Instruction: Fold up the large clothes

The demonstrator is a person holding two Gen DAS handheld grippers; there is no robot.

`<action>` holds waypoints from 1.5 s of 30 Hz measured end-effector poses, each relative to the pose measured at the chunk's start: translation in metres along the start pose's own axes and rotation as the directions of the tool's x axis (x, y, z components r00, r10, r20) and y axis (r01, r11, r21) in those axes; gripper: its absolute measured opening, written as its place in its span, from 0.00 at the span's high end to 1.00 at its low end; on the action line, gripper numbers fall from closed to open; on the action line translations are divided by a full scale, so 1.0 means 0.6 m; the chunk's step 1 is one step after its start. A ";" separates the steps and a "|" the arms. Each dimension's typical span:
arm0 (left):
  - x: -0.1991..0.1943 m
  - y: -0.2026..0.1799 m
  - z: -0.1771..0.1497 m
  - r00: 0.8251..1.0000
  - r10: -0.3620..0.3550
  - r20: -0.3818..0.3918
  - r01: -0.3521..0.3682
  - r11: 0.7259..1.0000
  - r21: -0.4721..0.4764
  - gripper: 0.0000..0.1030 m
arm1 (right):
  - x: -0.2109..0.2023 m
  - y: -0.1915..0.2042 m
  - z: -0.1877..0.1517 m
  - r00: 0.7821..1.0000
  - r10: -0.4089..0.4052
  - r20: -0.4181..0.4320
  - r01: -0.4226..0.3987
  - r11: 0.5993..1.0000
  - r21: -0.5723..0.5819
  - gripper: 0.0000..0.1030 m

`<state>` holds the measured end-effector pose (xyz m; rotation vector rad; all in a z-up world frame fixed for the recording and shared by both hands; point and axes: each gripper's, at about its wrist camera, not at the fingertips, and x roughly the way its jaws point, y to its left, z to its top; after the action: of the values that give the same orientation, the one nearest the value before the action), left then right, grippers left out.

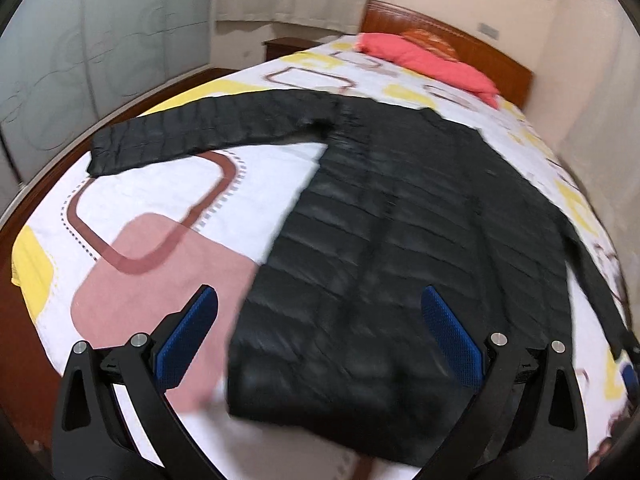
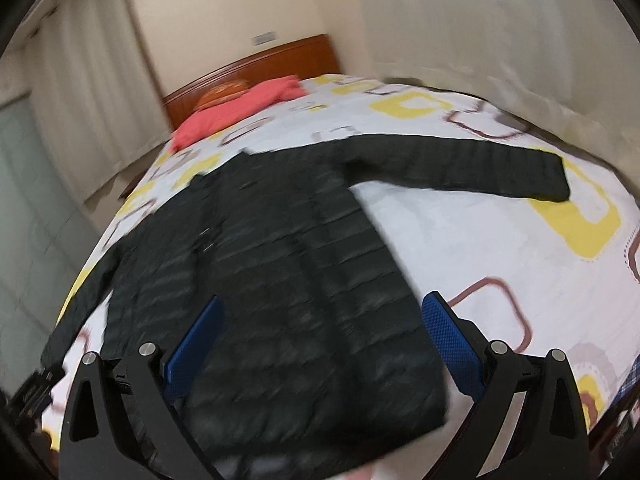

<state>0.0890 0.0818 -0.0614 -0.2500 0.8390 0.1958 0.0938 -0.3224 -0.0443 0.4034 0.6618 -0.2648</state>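
A black quilted puffer jacket (image 1: 384, 240) is spread on the patterned bed (image 1: 168, 200); both grippers' jaws are held wide, empty. Slippery fabric could be dropped.

Black claw (image 1: 319, 300) arms, blue textured pads (image 1: 188, 340), silver screws (image 1: 140, 339)

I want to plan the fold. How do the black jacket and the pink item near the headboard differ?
The black jacket lies spread flat with its sleeves out; the pink item lies bunched in a narrow heap. The jacket covers the middle of the bed, close to the open left hand-held gripper; the pink item lies far off by the headboard. Both rest on the patterned sheet, untouched.
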 end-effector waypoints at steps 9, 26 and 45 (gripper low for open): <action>0.148 0.101 0.087 0.981 0.182 -0.074 -0.194 0.955 -0.223 0.02 | 0.121 -0.207 0.103 0.997 -0.061 0.040 0.045 0.947 0.318 0.05; 0.250 0.203 0.114 0.923 0.366 -0.115 -0.382 0.844 -0.377 0.02 | 0.229 -0.488 0.106 0.981 -0.095 0.170 -0.066 0.659 0.749 0.38; 0.271 0.227 0.124 0.921 0.382 -0.077 -0.382 0.846 -0.373 0.02 | 0.259 -0.537 0.148 0.947 -0.238 0.215 -0.003 0.661 0.750 0.74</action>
<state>0.2110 0.2453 -0.1557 -0.4477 0.8407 0.7414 0.1435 -0.6655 -0.1695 1.0976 0.2445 -0.7239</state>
